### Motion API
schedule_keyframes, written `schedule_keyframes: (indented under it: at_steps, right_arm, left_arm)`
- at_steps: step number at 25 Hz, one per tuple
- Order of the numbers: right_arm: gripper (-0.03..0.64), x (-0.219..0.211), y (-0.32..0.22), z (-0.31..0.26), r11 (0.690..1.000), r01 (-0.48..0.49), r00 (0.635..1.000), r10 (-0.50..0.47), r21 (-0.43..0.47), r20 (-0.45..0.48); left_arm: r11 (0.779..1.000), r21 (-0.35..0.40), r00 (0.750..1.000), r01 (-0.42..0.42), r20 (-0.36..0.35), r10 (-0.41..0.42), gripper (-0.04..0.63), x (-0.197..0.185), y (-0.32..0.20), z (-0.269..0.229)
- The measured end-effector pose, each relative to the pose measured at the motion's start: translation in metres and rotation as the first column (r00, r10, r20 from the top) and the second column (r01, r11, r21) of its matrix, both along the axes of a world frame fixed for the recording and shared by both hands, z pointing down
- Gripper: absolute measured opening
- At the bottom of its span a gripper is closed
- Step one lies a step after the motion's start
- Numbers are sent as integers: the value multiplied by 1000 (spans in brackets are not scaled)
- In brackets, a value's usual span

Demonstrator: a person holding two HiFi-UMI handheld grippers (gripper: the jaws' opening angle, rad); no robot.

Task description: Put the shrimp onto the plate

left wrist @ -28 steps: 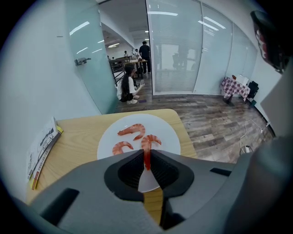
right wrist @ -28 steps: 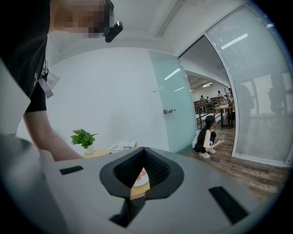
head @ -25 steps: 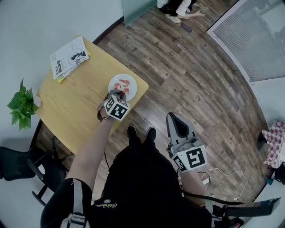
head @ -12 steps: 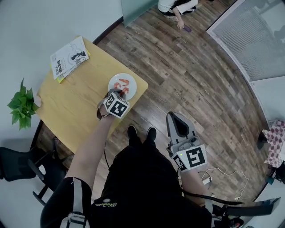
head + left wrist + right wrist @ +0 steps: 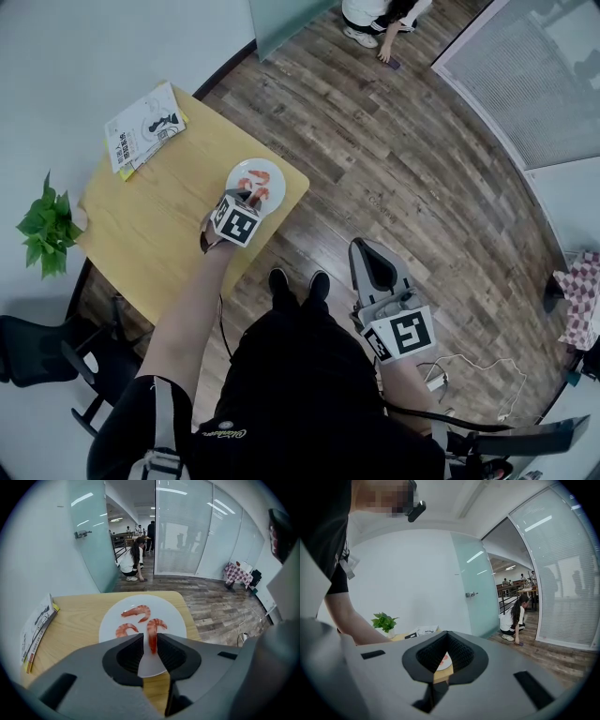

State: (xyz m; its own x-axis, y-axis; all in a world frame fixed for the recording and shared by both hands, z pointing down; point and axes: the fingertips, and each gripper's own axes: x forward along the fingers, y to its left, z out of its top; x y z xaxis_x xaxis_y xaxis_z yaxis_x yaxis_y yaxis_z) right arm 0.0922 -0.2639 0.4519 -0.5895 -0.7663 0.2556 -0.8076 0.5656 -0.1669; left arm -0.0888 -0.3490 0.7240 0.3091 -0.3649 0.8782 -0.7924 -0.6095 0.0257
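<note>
Shrimp (image 5: 137, 612), three in all, lay on the white plate (image 5: 176, 620). Starting at the left of the head view, a black chair (image 5: 37, 349) stood at 7 o'clock from the yellow wooden table (image 5: 150, 234). A leafy plant (image 5: 45, 225) stood at the table's 9 o'clock edge and a stack of booklets (image 5: 143, 125) lay at its 11 o'clock corner. The plate sat at the 3 o'clock corner, close to the edge.

The left gripper (image 5: 150, 637) pointed steeply down over the plate's 6 o'clock side. Its jaws had just been opening and stood apart, with one shrimp's tail lying loose between them on the plate.

Dark plank flooring (image 5: 403, 159) spread away to the right. At 5 o'clock from the plate the right gripper (image 5: 369, 258) hung over that floor, well apart from the table, its jaw tips together on nothing. At the room's 12 o'clock a person (image 5: 375, 14) crouched near a frosted glass partition (image 5: 281, 19).
</note>
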Motion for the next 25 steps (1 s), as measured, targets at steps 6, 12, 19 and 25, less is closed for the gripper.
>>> schedule_keyframes:
  at_steps: [6, 12, 19, 25]
  right_arm:
    - [2, 2, 1, -2, 1000, -8, 1000, 8, 5, -1]
    - [2, 3, 2, -4, 1000, -11, 1000, 11, 13, 4]
    - [2, 4, 7, -6, 1000, -12, 1000, 12, 25, 6]
    - [2, 3, 5, -8, 1000, -2, 1000, 1, 27, 4]
  left_arm:
    - [1000, -18, 1000, 6, -15, -6, 106, -1, 2, -1]
    - [1000, -22, 1000, 1, -15, -1, 110, 0, 2, -1]
    - [1000, -20, 1000, 1, -14, -1, 110, -2, 7, -5]
    - [1000, -9, 999, 11, -44, -12, 106, 3, 8, -13]
